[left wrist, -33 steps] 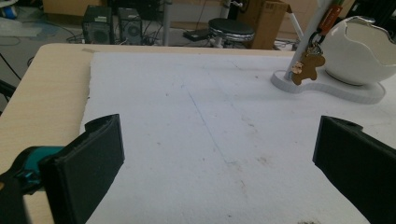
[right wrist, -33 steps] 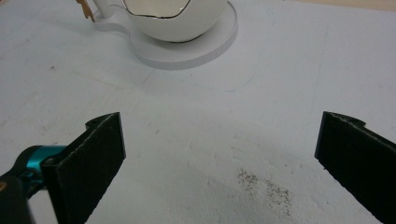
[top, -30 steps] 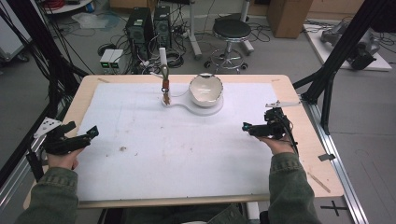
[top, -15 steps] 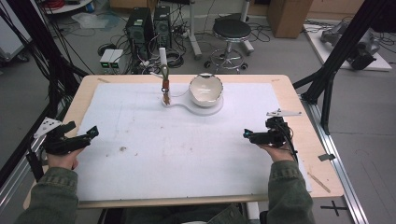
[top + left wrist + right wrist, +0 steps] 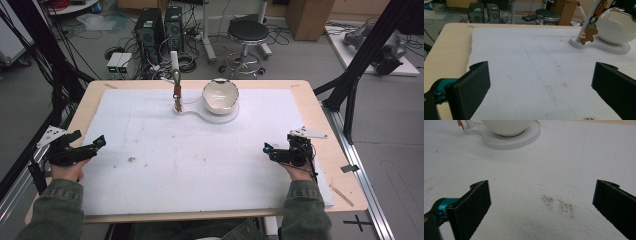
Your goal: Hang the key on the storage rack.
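While empty, both tongs (image 5: 102, 141) (image 5: 268, 148) agape.

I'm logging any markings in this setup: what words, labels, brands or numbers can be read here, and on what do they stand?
None can be read.
The orange tag on the white post bears dark print, too blurred to read.
The computer towers on the floor behind the table show no legible label.
The bear-shaped charm, the white bowl and both grippers carry no visible text.
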Motion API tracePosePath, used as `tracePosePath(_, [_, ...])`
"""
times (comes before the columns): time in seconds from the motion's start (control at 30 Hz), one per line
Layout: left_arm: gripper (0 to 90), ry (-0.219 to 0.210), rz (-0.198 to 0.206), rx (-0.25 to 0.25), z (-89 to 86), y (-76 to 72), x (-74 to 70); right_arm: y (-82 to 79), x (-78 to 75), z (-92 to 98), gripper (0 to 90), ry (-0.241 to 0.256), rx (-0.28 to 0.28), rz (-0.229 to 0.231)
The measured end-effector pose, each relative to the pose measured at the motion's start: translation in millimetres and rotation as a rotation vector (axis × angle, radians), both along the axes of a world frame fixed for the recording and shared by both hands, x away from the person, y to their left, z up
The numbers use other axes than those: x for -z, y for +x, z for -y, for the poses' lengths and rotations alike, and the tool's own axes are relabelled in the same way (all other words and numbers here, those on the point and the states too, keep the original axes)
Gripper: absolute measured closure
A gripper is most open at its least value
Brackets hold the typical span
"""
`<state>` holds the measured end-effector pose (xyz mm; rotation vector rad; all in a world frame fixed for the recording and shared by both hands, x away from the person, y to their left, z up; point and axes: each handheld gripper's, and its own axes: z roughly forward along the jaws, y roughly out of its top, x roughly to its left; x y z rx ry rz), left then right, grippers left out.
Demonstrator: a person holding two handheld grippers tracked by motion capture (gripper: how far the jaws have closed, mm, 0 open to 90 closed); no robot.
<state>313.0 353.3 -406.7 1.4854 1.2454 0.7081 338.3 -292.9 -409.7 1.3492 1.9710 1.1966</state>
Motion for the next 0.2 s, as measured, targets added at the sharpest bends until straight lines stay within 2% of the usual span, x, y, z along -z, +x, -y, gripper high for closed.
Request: tracePosePath(0.2, [2.4,-0.002,-0.005,0.006,0.8,1.2,0.7,-2.0,4.9,-6.1,0.7,-0.048,-0.015,0.006])
